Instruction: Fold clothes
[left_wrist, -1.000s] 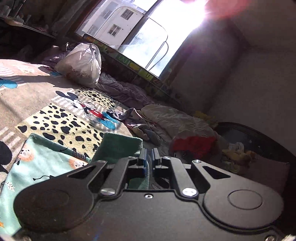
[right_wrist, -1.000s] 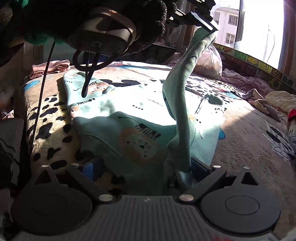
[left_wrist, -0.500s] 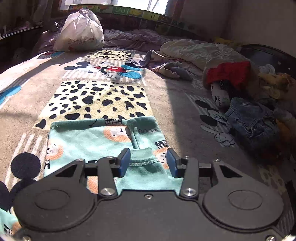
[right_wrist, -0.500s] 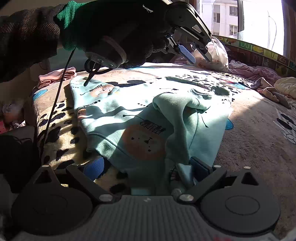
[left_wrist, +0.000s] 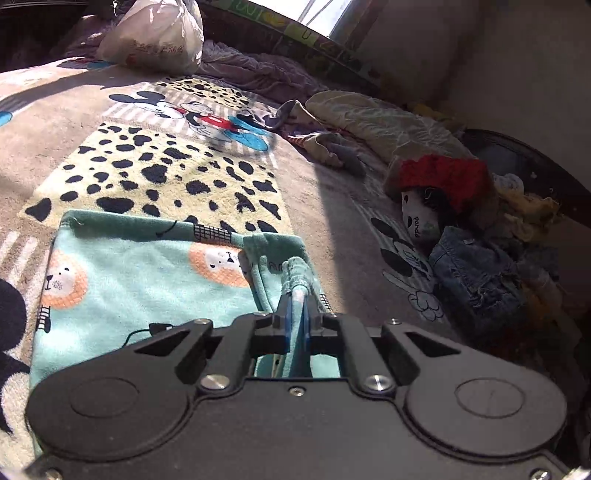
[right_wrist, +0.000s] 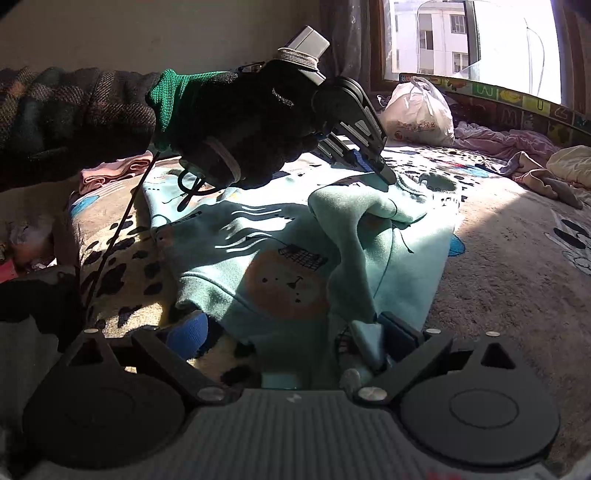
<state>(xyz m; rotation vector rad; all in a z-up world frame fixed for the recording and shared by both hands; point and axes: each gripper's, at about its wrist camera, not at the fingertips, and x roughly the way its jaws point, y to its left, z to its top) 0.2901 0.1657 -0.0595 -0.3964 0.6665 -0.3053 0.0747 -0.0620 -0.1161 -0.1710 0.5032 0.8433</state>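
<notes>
A mint-green sweatshirt with lion prints (left_wrist: 140, 273) lies flat on the patterned blanket; it also shows in the right wrist view (right_wrist: 280, 266). My left gripper (left_wrist: 295, 317) is shut on a folded ribbed edge of the sweatshirt, low over it; it also shows in the right wrist view (right_wrist: 373, 166), held by a black-gloved hand. My right gripper (right_wrist: 291, 332) has its jaws wide apart; a fold of the sweatshirt's sleeve (right_wrist: 354, 266) lies against its right finger (right_wrist: 399, 336), and the left blue finger (right_wrist: 186, 332) is bare.
The blanket (left_wrist: 177, 173) has Mickey Mouse and leopard-spot panels. A white plastic bag (left_wrist: 155, 33) sits at the far end. Loose clothes, a denim piece (left_wrist: 476, 273) and a red item (left_wrist: 447, 177) are piled to the right. Pink folded cloth (right_wrist: 114, 171) lies far left.
One second ago my left gripper held the sleeve high; it lowered it, opened over the sweatshirt, and is now shut on the ribbed edge. The right gripper has stayed in place.
</notes>
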